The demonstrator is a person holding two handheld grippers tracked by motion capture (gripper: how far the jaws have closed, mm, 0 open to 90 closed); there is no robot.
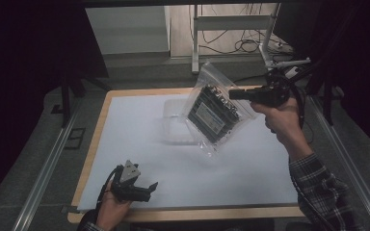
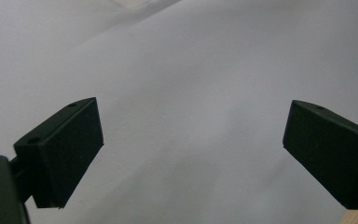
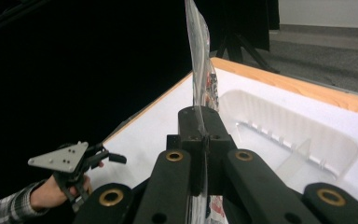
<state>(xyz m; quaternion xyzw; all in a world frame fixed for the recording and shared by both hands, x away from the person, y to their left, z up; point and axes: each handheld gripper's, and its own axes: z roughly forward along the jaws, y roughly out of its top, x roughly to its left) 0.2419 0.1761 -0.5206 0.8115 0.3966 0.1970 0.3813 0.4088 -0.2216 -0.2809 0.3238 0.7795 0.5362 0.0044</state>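
A clear plastic bag (image 1: 216, 111) with a dark circuit module inside hangs tilted above the far right part of the white table (image 1: 139, 144). My right gripper (image 1: 232, 94) is shut on the bag's right edge and holds it in the air. In the right gripper view the bag (image 3: 198, 60) stands edge-on, pinched between the two black jaws of the right gripper (image 3: 203, 122). My left gripper (image 1: 151, 186) rests low near the table's front left edge, jaws wide apart. Between the left gripper (image 2: 193, 154) jaws there is just white table surface.
A clear plastic tray (image 1: 176, 122) lies on the table behind and under the hanging bag; its ribbed inside shows as the tray (image 3: 289, 135) in the right gripper view. The wooden table edge (image 1: 183, 214) runs along the front. Metal legs and cables stand beyond the far edge.
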